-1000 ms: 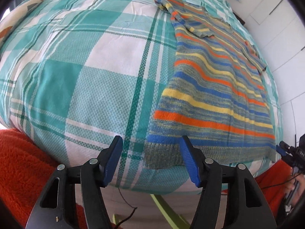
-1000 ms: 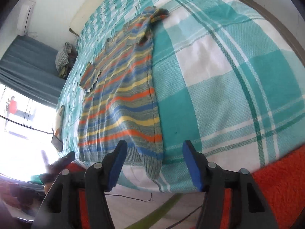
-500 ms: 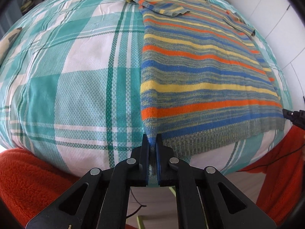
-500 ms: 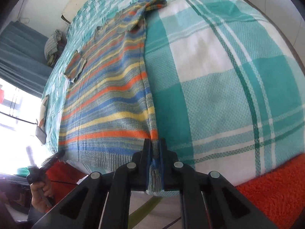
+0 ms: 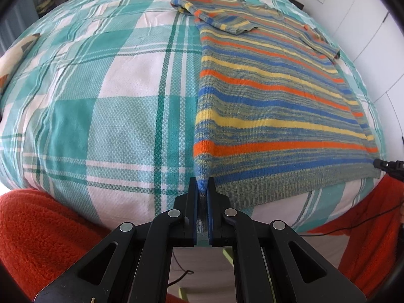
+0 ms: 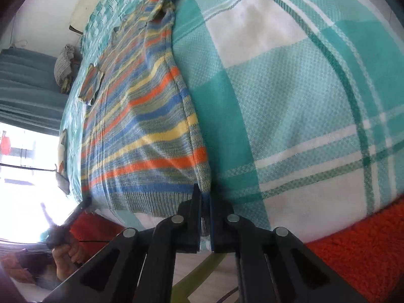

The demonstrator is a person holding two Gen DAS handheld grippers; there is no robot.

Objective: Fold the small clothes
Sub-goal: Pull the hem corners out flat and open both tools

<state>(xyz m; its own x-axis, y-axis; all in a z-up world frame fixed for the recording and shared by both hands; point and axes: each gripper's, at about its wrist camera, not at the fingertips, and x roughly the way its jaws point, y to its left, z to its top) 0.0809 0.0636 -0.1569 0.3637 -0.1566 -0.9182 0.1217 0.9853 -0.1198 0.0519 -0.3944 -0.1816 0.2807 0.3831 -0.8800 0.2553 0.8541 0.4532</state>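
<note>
- The striped sweater [image 5: 272, 106] lies flat on the checked bedcover [image 5: 106, 116], with its ribbed hem along the near edge of the bed.
- The left gripper [image 5: 202, 194] is clamped on the left corner of the hem; the knit rises in a small ridge between its blue pads.
- The right gripper [image 6: 205, 197] is clamped on the opposite corner of the hem, where the side seam of the sweater [image 6: 141, 131] meets the rib.
- In the left wrist view, a wide bare part of the bedcover stretches to the left of the sweater.
- In the right wrist view, the bedcover [image 6: 303, 96] is likewise open to the right of the sweater.
- One short sleeve is folded over the chest at the far end, the other lies out at the side.
- A red fleece blanket [image 5: 45, 232] hangs just under the near edge of the bed, below both grippers.
- A bundle of grey cloth [image 6: 64, 68] sits far off, near the curtain.
</note>
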